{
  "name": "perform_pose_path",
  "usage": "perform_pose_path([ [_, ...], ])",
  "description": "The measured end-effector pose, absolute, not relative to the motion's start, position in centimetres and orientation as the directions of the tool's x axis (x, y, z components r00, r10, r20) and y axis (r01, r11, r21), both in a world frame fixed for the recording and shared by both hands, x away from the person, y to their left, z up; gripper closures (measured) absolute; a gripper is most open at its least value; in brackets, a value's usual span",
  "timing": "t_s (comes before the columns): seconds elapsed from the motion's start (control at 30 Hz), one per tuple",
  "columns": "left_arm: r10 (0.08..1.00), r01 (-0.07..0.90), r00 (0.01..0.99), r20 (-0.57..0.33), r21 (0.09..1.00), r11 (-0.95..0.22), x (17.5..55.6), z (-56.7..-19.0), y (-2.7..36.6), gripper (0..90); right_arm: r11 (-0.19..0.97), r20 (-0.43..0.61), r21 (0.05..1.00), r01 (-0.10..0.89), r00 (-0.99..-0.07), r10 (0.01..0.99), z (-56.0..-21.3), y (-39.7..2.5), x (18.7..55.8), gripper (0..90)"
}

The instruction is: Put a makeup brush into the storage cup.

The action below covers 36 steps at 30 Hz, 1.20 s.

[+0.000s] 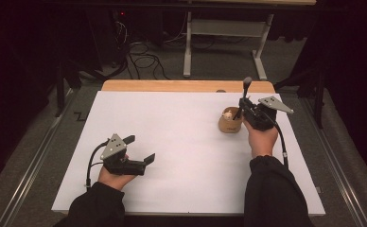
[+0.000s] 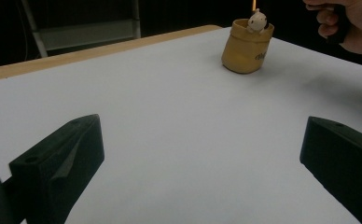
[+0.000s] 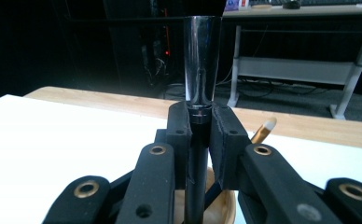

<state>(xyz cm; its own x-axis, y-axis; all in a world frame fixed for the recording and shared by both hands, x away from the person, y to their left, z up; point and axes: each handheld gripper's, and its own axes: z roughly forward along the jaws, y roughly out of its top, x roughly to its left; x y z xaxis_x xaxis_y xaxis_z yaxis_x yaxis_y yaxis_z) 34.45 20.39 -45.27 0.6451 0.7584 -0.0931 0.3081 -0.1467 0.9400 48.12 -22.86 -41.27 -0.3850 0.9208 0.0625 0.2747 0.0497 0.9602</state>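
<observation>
Nearest the camera, your left gripper [image 1: 141, 149] rests low on the white table [image 1: 172, 142] with its jaws spread wide and nothing between them; from its own view the open table lies ahead and the tan cup [image 2: 247, 46] stands well away toward the far right. Your right gripper [image 1: 243, 106] is pressed together on the makeup brush [image 1: 246, 92], pinching its dark handle just under the shiny metal ferrule [image 3: 201, 65], with the brush upright directly above the cup [image 1: 230, 120], which sits near the table's far right edge. The handle's lower end seems to be at or inside the cup's mouth, though you cannot tell how deep. The main risk, as I judge it, is that the cup is light and unsupported: if you move sideways while the handle is inside, it could catch the rim and tip or drag the cup toward the edge. There is also a small white figure [image 2: 258, 21] and a pale-tipped stick [image 3: 264, 130] sharing that cup, so a slanted path could snag them or flick them out. The grip is narrow on a smooth, round handle; a twist of your wrist could let the brush pivot or slip. Keep the motion vertical, and bring your idle left gripper over to steady the cup.
</observation>
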Motion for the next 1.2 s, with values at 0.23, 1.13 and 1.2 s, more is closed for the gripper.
perform_pose_path([
  [0.23, 0.758, 0.307, 0.646, -0.092, 0.94, -0.148, 34.4, -45.3, 20.4, 0.4, 0.042, 0.078, 0.953, 0.3, -0.376, 0.923, -42.3, -23.2, 48.3, 80.5],
  [1.13, 0.758, 0.304, 0.646, -0.09, 0.941, -0.147, 34.4, -45.2, 20.4, 0.4, 0.051, 0.085, 0.944, 0.326, -0.388, 0.918, -43.1, -23.5, 47.8, 62.5],
  [1.2, 0.758, 0.305, 0.646, -0.09, 0.941, -0.148, 34.4, -45.2, 20.4, 0.4, 0.052, 0.085, 0.944, 0.327, -0.392, 0.916, -43.1, -23.6, 47.7, 62.5],
])
